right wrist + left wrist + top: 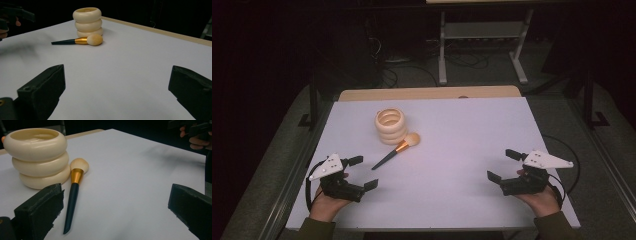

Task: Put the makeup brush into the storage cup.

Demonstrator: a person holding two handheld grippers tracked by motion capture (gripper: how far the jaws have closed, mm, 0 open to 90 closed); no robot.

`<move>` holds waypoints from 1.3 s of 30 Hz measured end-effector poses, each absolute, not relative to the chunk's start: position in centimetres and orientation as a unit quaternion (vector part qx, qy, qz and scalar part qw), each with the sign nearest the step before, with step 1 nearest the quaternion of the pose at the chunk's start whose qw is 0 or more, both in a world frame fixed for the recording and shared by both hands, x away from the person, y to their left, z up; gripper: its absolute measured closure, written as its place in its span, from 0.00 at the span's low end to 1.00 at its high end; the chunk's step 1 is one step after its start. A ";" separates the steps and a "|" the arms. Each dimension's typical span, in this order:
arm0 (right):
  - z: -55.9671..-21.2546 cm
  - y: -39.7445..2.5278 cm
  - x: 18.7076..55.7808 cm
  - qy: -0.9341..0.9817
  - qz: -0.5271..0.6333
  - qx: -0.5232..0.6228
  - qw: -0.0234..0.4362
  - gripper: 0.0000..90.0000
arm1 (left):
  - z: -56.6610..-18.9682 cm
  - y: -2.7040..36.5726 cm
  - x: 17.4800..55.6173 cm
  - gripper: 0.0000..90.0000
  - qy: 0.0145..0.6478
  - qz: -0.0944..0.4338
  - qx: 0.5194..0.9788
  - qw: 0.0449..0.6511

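Observation:
A cream holder (391, 126) shaped like three stacked rings stands upright left of the table's middle, also in the left gripper view (37, 157) and the right gripper view (88, 22). A makeup brush (394, 150) with a dark handle, gold ferrule and tan head lies flat beside it, its head against the holder's base (72, 192) (80, 40). My left gripper (362, 172) rests at the near left, open and holding nothing, just short of the brush handle's tip. My right gripper (503, 165) rests at the near right, open and holding nothing.
The white table top (452, 135) has a wooden strip (427, 93) along its far edge. Dark floor, cables and a white table frame (482, 45) lie beyond. A metal rail (294, 175) runs along the left side.

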State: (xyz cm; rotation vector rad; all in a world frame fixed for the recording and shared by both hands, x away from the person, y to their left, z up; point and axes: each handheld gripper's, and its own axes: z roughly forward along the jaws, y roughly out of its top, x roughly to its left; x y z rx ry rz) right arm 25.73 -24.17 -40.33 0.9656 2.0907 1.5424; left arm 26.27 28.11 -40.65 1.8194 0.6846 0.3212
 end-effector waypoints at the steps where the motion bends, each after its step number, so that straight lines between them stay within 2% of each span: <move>1: -40.3 -24.2 25.7 0.740 0.548 0.342 0.185 0.00 | -40.7 28.1 26.3 0.00 0.290 0.136 0.770 0.552; 39: -40.1 -24.0 25.9 0.743 0.550 0.331 0.191 0.00 | -40.4 27.6 26.6 0.00 0.287 0.132 0.777 0.544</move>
